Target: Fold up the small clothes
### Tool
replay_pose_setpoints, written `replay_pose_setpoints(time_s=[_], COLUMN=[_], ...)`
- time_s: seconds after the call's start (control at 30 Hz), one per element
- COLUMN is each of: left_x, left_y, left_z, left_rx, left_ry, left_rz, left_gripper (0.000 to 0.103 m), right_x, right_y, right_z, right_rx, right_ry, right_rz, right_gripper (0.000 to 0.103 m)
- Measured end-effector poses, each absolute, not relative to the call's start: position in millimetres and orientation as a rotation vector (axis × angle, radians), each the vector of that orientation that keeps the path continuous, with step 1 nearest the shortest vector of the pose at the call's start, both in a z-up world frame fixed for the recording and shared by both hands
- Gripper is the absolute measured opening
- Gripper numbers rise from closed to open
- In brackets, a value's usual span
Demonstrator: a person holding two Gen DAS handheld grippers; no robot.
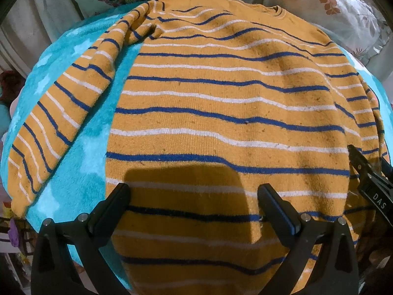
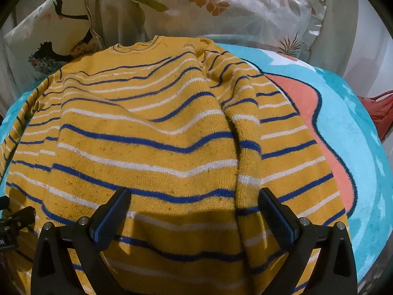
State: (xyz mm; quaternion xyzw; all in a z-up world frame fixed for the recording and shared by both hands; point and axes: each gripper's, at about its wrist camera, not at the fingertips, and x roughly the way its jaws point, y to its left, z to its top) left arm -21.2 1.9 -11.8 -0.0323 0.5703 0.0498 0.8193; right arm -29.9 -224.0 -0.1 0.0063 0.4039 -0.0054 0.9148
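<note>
Sweater (image 1: 228, 113) in mustard yellow with blue and white stripes lies spread flat on a turquoise blanket (image 1: 81, 162), neckband (image 2: 137, 46) at the far end toward the floral pillows (image 2: 245, 7). Its left sleeve (image 1: 63, 113) angles out and down across the blanket, apart from the body, while the right sleeve (image 2: 277, 132) lies along the body's edge, partly overlapping it (a raised crease runs between them). A coral patch (image 2: 326, 142) of the blanket's pattern shows just beside that sleeve.

The left gripper (image 1: 194, 196) hangs over the lower body of the sweater with its jaws spread wide and nothing between them. The right gripper (image 2: 194, 199) is likewise wide apart and holds nothing, above the hem area near the right sleeve. Each tool's tip shows at the edge of the other's view.
</note>
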Motion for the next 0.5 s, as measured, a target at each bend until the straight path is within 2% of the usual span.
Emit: replay_pose_setpoints(time_s=[0.1,0.5], left_x=[-23.0,-25.5], left_y=[1.5,-0.6], left_z=[-12.9,-14.5], left_rx=[-0.066,-0.058], left_ry=[1.211,1.19], left_rz=[0.104,0.098], left_gripper=[0.103,0.103], right_x=[-47.4,-27.1], right_y=[-231.9,-221.9], right_z=[-7.6,1.1], right_rx=[0.01,-0.016], right_ry=[0.831,0.854], right_rz=[-0.018,-0.011], right_gripper=[0.103,0.103])
